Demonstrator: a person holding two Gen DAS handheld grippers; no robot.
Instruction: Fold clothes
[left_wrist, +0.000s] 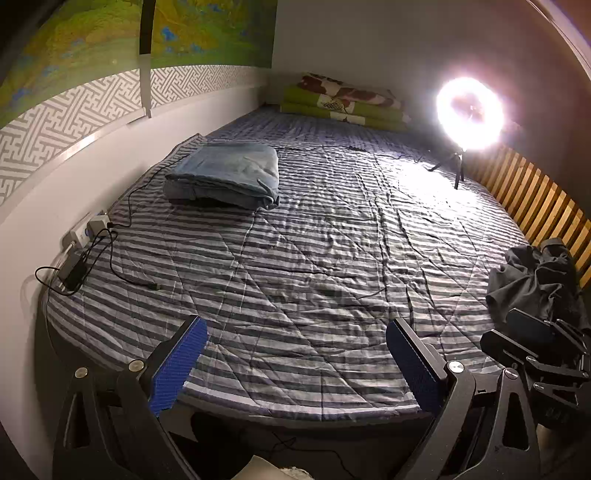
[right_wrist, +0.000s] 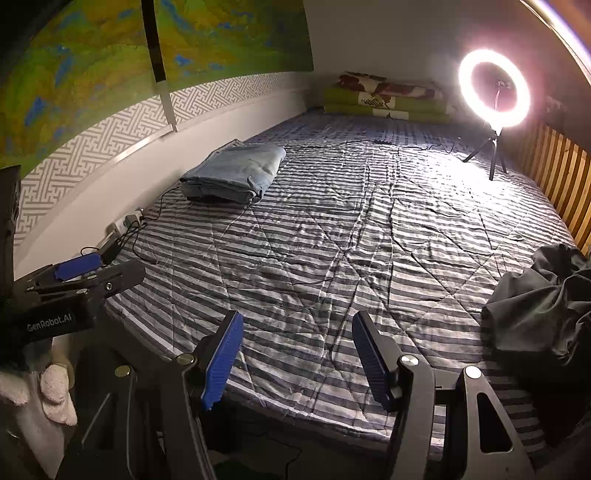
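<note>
A crumpled dark grey garment (left_wrist: 535, 280) (right_wrist: 539, 306) lies at the right edge of the striped bed (left_wrist: 295, 240) (right_wrist: 332, 240). A folded blue cloth (left_wrist: 225, 177) (right_wrist: 236, 173) rests far left near the wall. My left gripper (left_wrist: 295, 332) hovers over the bed's near edge, open, with nothing between its blue pads. My right gripper (right_wrist: 297, 325) is also open and empty over the near edge; the dark garment is to its right. Each gripper shows in the other's view: the right one (left_wrist: 535, 343) and the left one (right_wrist: 85, 273).
A lit ring light on a small tripod (left_wrist: 469, 114) (right_wrist: 493, 88) stands at the far right. Folded green bedding (left_wrist: 343, 101) (right_wrist: 384, 98) lies against the back wall. A power strip with black cables (left_wrist: 85, 240) (right_wrist: 125, 225) sits at the left edge. Wooden slats (left_wrist: 535, 199) line the right side.
</note>
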